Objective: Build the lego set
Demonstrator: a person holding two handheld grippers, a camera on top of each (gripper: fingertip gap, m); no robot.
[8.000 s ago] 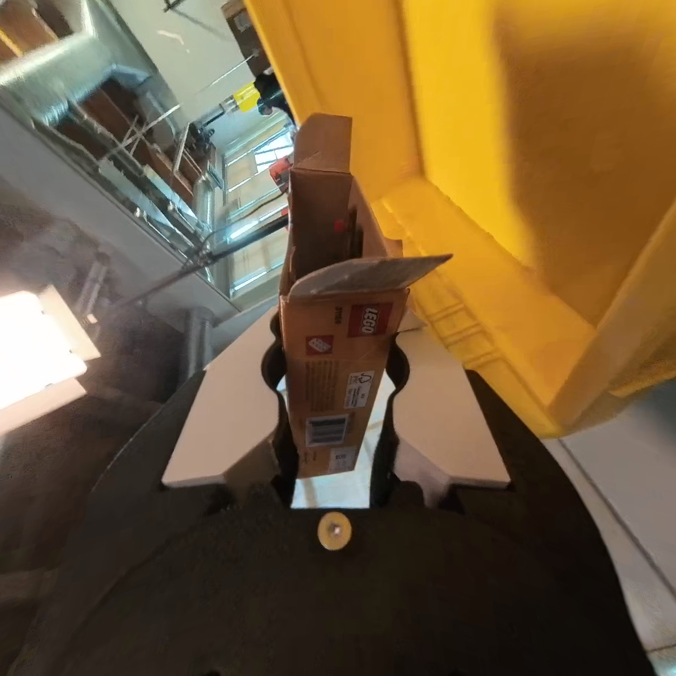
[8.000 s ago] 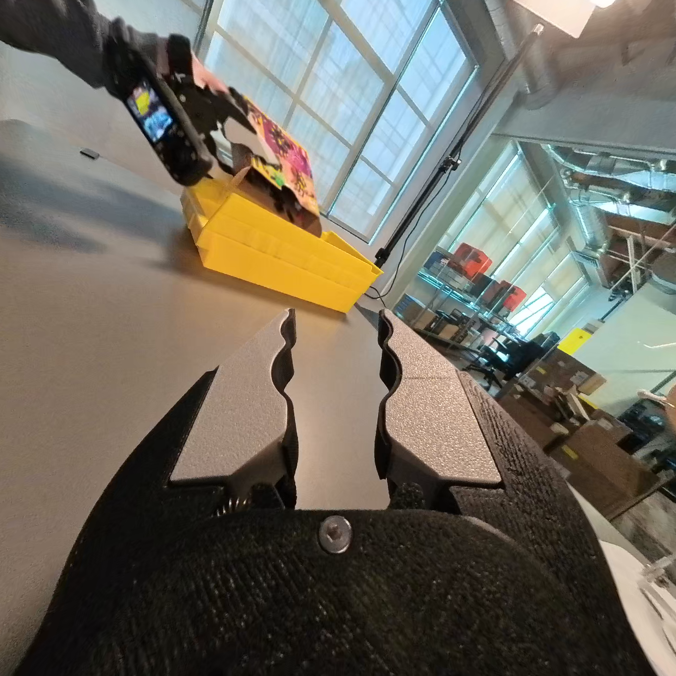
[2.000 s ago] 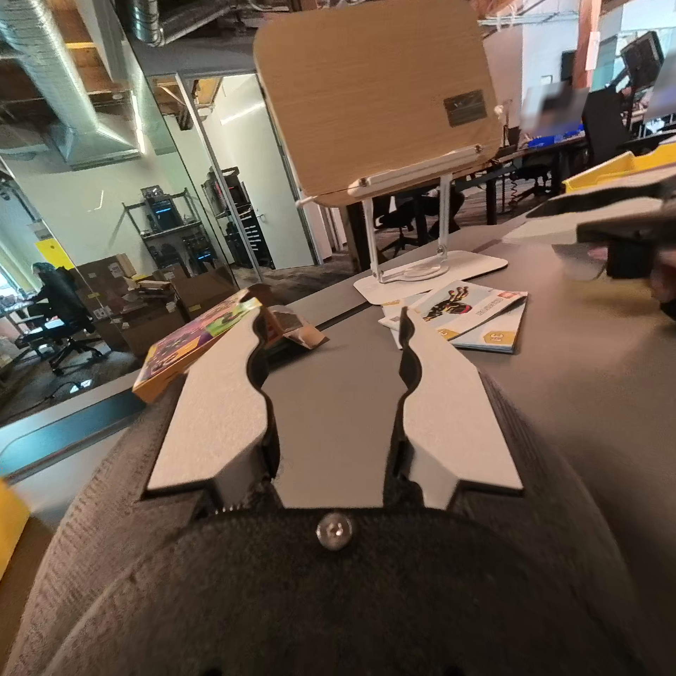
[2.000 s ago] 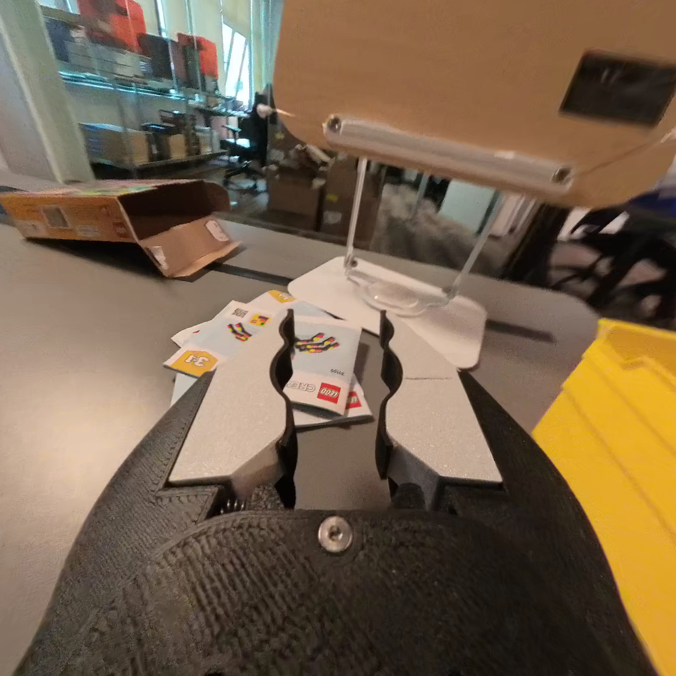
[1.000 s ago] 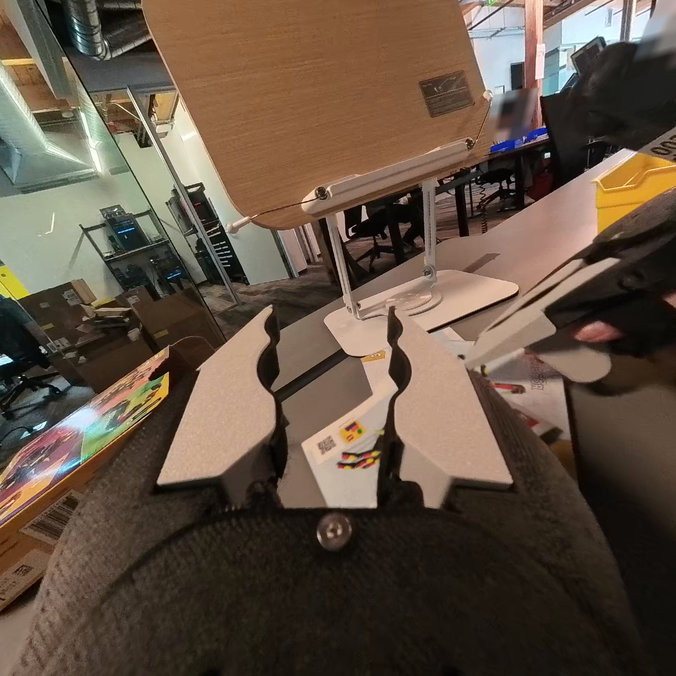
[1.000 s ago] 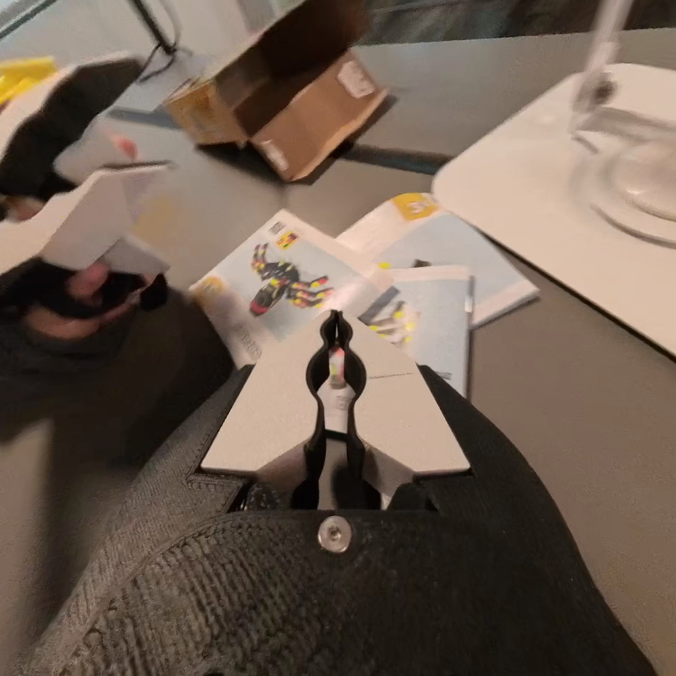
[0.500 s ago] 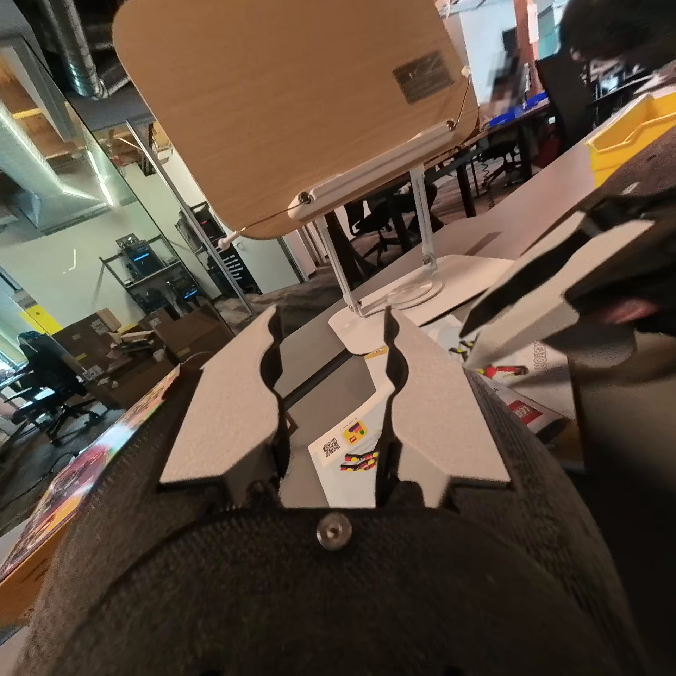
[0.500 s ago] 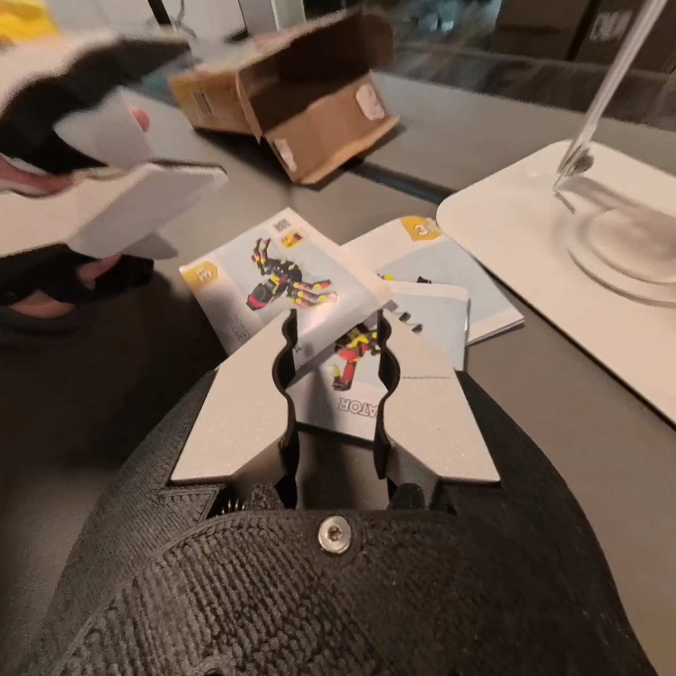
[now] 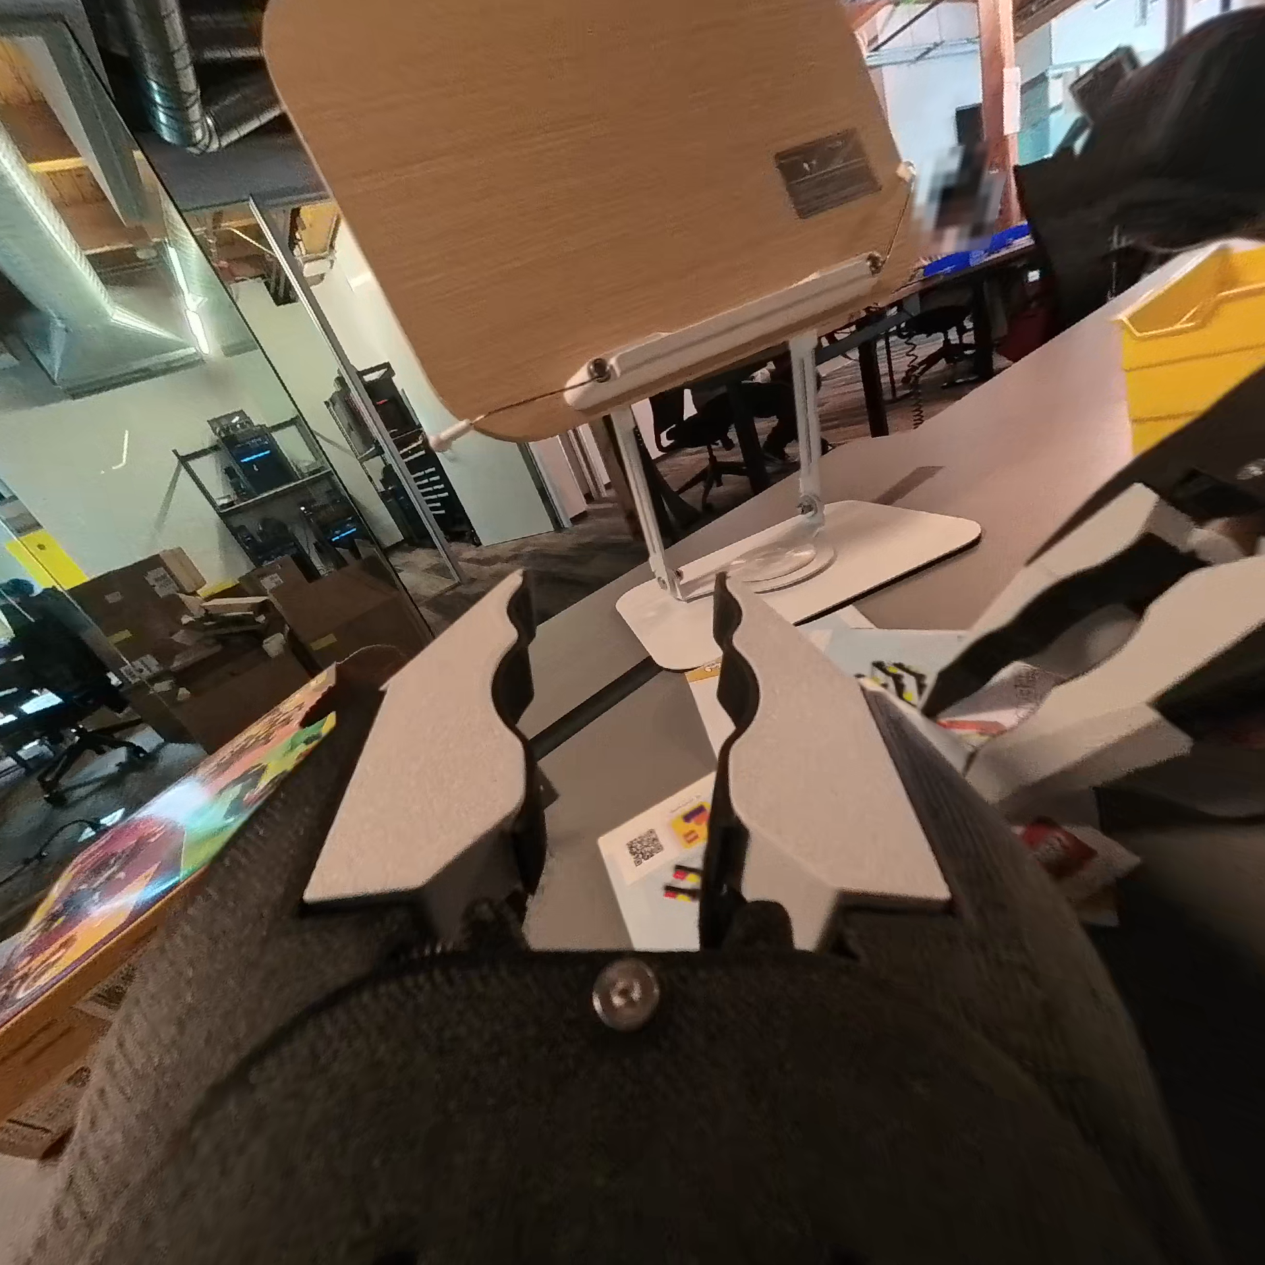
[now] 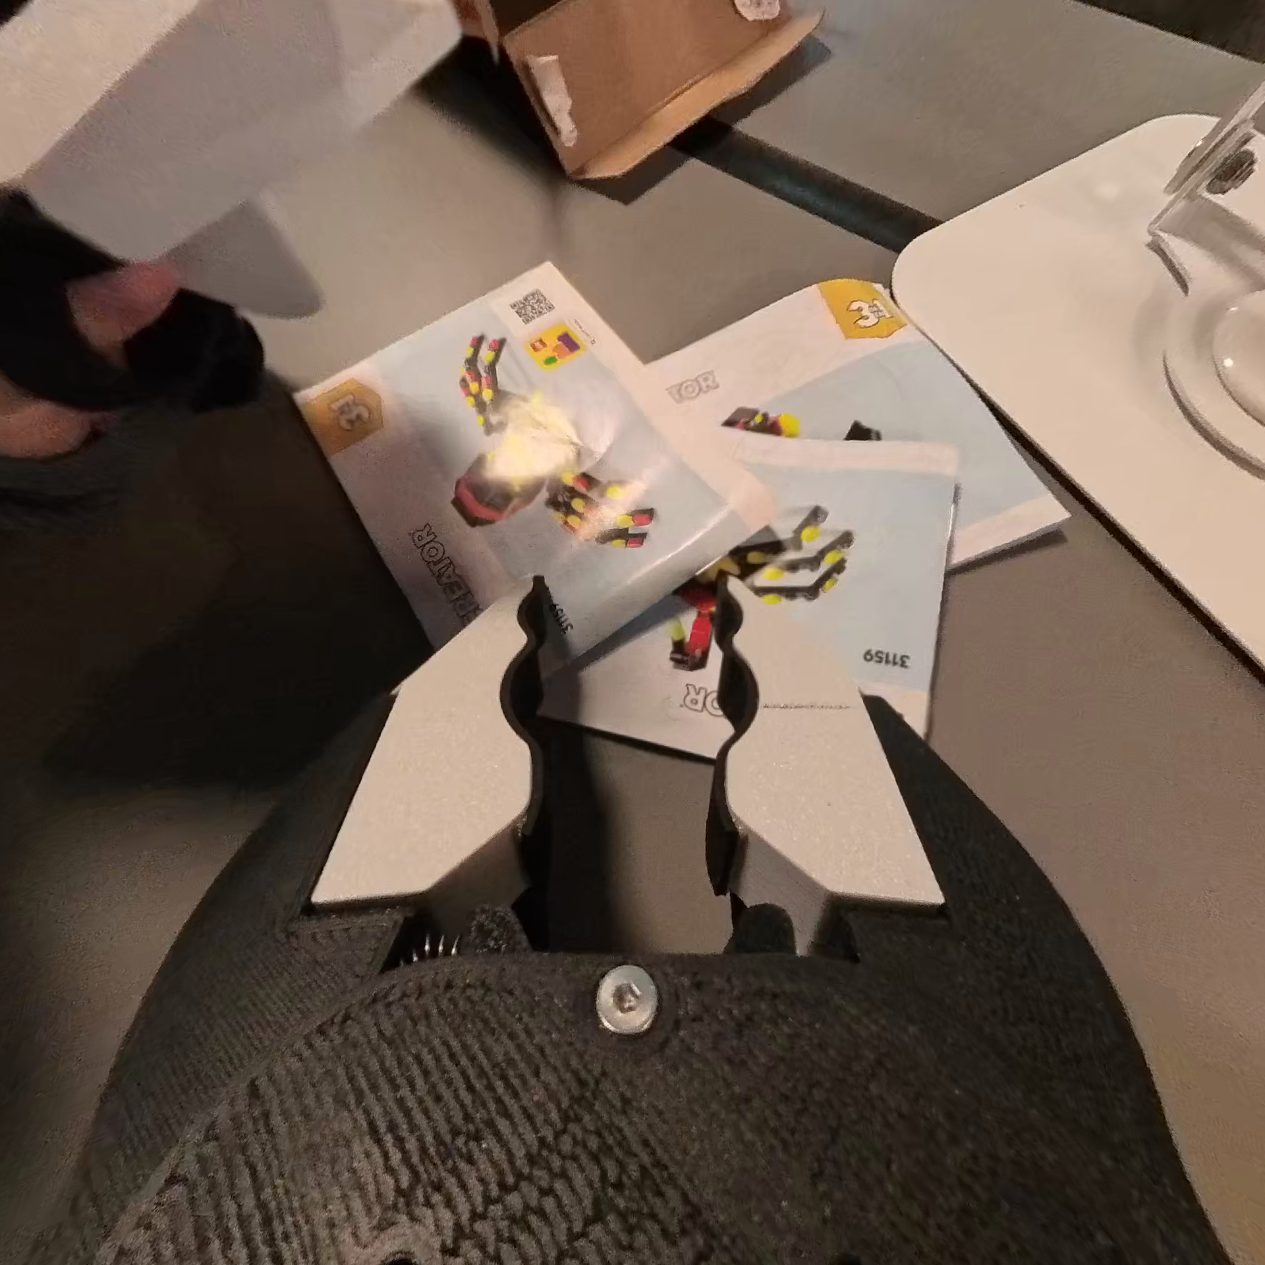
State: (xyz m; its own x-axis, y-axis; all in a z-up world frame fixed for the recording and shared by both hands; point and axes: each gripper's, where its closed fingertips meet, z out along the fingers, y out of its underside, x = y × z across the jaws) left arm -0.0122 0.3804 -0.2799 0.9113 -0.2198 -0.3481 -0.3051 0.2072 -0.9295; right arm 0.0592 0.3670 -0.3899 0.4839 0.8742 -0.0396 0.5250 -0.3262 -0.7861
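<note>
Looking through the left wrist view first, I have my left tool (image 9: 619, 602) with its fingers wide apart and nothing between them, much as they stood half a second ago. Since then the right tool (image 9: 1068, 657) has pushed nearer on that side and now sits just beside my right finger. One corner of a booklet (image 9: 657, 869) shows on the desk (image 9: 589, 883) between my fingers. To the left of the tool lies one colourful lego box (image 9: 171, 842), and ahead stands one wooden book stand (image 9: 582, 205) on a white base. One yellow bin (image 9: 1205, 342) sits far to the right.

Switching to the right wrist view, my right tool (image 10: 626, 602) is open wide and grips nothing; a second ago it was pinched nearly shut. It has tipped down since the last frame, so the papers fill more of the view. I count three instruction booklets: the top booklet (image 10: 520, 452) ahead and slightly left, a second booklet (image 10: 842, 589) under it to the right, its near edge between my fingertips, and a third booklet (image 10: 890, 404) farther off by the stand's white base (image 10: 1068, 342). The open end of the cardboard box (image 10: 630, 75) lies beyond them. The left tool (image 10: 178, 116), blurred, hangs at upper left.
</note>
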